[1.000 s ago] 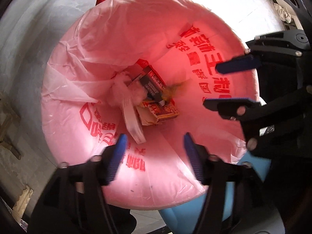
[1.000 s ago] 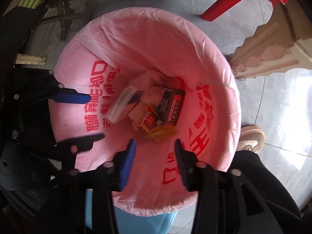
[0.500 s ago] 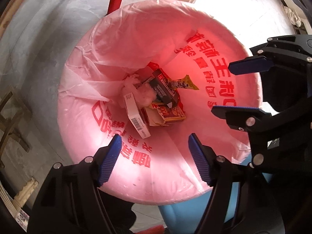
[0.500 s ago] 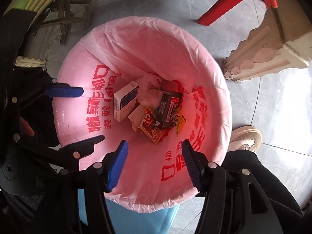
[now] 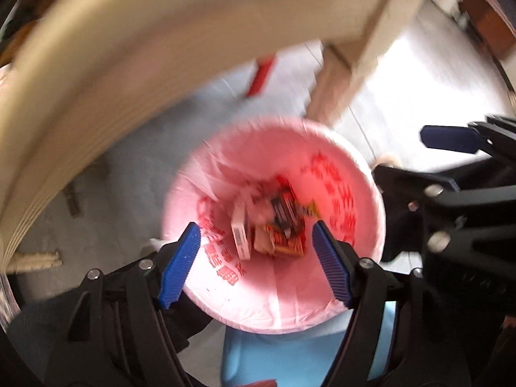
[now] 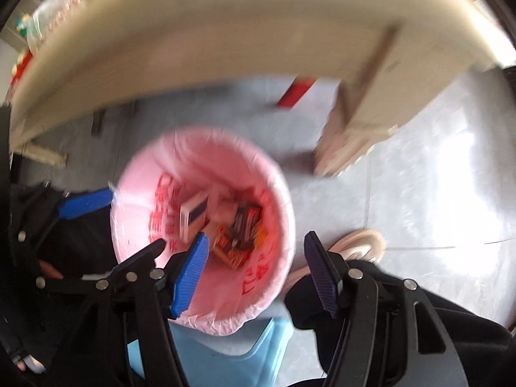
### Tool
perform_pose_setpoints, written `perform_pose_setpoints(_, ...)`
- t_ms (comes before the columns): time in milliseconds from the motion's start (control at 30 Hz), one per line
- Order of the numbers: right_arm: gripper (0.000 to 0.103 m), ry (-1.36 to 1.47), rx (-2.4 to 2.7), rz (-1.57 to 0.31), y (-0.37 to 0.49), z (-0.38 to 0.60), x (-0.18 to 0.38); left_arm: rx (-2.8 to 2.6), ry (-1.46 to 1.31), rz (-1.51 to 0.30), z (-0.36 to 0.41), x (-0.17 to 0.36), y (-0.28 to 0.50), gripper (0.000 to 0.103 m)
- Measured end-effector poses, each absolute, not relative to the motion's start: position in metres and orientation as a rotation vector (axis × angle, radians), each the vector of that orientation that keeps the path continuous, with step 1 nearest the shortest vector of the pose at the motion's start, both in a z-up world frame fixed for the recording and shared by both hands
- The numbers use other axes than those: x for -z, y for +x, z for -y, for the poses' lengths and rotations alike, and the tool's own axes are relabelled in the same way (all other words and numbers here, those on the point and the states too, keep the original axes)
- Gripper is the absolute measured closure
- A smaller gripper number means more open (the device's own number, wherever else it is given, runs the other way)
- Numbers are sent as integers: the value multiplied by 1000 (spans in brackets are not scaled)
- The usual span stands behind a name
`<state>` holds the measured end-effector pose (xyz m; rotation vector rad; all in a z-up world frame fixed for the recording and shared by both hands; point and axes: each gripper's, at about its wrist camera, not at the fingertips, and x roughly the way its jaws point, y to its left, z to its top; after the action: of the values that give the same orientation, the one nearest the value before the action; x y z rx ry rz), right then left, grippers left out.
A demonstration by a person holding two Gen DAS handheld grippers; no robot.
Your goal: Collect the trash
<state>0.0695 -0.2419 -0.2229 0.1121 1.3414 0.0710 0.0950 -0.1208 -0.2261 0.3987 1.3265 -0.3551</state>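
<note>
Grey tile floor (image 6: 419, 193), cream worktop (image 6: 225, 32) overhead. Pink-lined bin (image 5: 348, 290) holds the trash (image 5: 274, 225): boxes, wrappers at bottom. Left claw (image 5: 254, 264) spread, empty, directly above bin mouth. Right claw (image 6: 254, 271) spread, empty, over bin's right rim.

Bright daylight; motion blur; floor glare

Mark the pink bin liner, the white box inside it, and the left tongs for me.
pink bin liner (image 5: 354, 174), left wrist view, bare far-right rim.
white box (image 5: 240, 235), left wrist view, middle of its long face.
left tongs (image 5: 254, 258), left wrist view, midway between the blue tips.
</note>
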Motion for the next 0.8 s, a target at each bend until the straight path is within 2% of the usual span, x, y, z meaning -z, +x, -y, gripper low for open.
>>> perform_pose_setpoints(133,38,86,14,-1158,57,254,164,311,323,-1244,117,189,85,28)
perform_pose_setpoints(467,37,50,85,-818,8,251,41,206,248,-933,104,65,57,26)
perform_pose_setpoints(500,33,46,90,-797,4,251,33,199,235,-905,102,53,52,25)
perform_pose_setpoints(533,22,38,102,-764,-1,250,22,197,223,-882,101,43,48,23)
perform_pose_setpoints(567,19,32,114,-722,-8,249,10,194,215,-862,100,37,44,23)
perform_pose_setpoints(800,18,34,107,-572,-46,241,-51,174,153,-745,92,-16,19,23)
